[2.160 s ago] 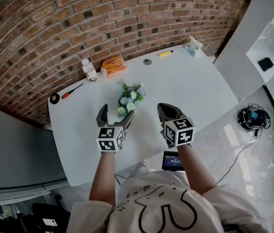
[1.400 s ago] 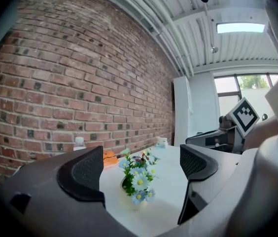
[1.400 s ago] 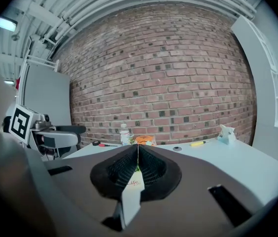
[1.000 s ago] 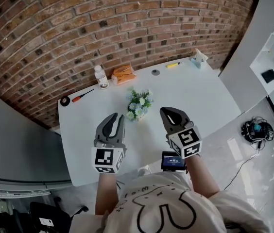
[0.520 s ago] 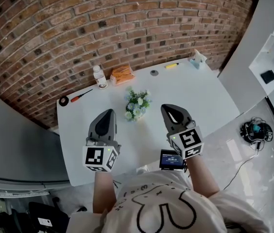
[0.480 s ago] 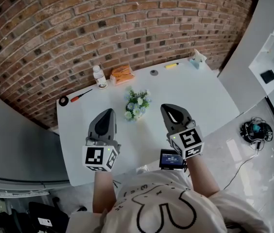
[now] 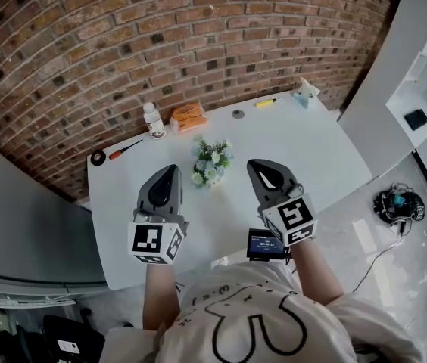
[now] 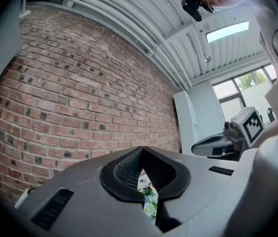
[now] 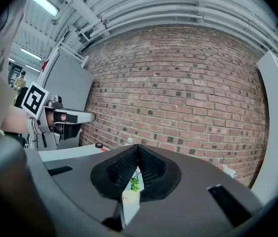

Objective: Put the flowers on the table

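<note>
I'm over a white table (image 7: 327,150), both forearms reaching forward side by side above its near edge. Left gripper (image 7: 171,172): jaws closed tip to tip, nothing in them. Right gripper (image 7: 254,165): same, closed and empty. The flowers (image 7: 210,162) sit on the table just beyond, between the two. Further back are a bottle (image 7: 152,119), an orange pack (image 7: 188,116) and a screwdriver (image 7: 126,150), then the brick wall (image 7: 123,44).

white table (image 7: 304,142), red brick wall (image 7: 123,36)

Bottle (image 7: 151,119), orange pack (image 7: 188,116), grey disc (image 7: 238,114), yellow pen (image 7: 265,102) along desk (image 7: 312,150) far edge; screwdriver (image 7: 126,149), black roll (image 7: 96,157) near far-left corner.
</note>
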`<action>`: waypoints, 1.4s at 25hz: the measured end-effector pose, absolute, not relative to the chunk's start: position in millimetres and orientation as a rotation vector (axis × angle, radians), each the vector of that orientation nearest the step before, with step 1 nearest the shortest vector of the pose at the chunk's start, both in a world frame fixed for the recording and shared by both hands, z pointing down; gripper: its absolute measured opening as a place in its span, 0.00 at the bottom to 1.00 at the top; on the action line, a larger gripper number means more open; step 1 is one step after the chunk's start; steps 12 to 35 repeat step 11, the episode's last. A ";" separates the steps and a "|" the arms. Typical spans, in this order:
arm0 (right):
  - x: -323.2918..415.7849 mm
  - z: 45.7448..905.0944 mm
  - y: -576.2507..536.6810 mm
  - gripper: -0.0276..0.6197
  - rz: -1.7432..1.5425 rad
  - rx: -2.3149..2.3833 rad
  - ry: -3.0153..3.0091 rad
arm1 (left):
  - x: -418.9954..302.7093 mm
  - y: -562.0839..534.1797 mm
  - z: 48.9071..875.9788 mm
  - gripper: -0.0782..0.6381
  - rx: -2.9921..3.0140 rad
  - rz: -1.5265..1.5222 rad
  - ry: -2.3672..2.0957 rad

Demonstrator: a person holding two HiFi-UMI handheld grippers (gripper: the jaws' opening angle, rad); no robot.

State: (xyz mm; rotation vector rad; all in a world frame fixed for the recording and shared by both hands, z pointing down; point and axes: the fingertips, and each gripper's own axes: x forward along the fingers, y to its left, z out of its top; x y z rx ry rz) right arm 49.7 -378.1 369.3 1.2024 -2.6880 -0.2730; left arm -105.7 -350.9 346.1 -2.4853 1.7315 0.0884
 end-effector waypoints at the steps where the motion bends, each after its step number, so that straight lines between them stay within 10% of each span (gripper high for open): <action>1: 50.5 368.9 -377.7 0.07 -0.276 1.202 -2.687 | -104.7 -350.5 346.3 0.12 -2.484 0.086 1.731; 35: 56.4 363.5 -371.5 0.07 -0.304 1.199 -2.688 | -100.6 -346.9 343.4 0.12 -2.469 0.096 1.738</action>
